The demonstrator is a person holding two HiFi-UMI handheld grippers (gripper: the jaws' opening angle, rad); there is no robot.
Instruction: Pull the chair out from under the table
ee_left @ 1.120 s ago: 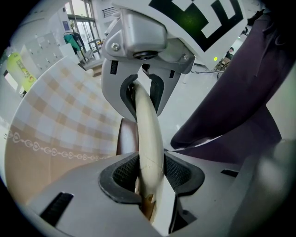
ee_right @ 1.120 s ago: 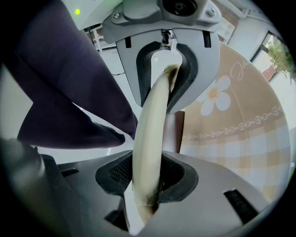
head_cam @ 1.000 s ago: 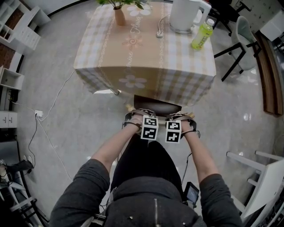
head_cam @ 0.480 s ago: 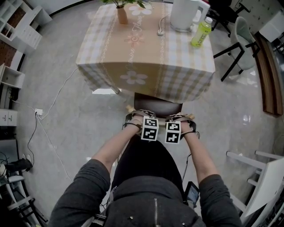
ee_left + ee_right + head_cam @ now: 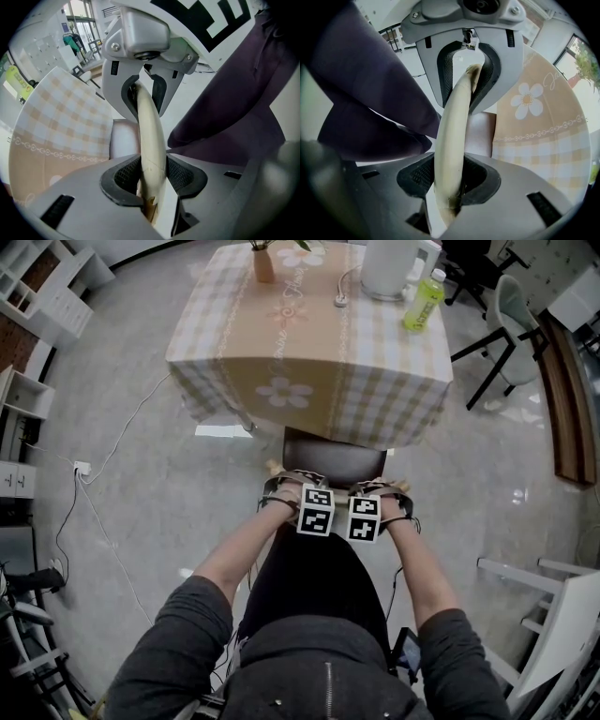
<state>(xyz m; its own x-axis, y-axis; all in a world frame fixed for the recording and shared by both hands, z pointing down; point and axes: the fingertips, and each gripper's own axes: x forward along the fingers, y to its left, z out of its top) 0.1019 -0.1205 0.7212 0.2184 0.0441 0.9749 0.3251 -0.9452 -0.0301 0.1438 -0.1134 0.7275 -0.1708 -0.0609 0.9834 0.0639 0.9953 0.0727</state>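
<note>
Checked cloth covers the table (image 5: 309, 343). The chair (image 5: 333, 457) stands at the table's near edge, its dark seat partly tucked under the cloth's hem. The left gripper (image 5: 284, 484) and right gripper (image 5: 392, 488) sit side by side on the chair's pale back rail (image 5: 151, 136), each with its pads clamped on the rail. A green bottle (image 5: 423, 302) stands on the far corner.

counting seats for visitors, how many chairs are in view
2 for sure: a brown chair partly under the table, and a grey chair right of the table. The white frame at lower right may be a third.
</note>
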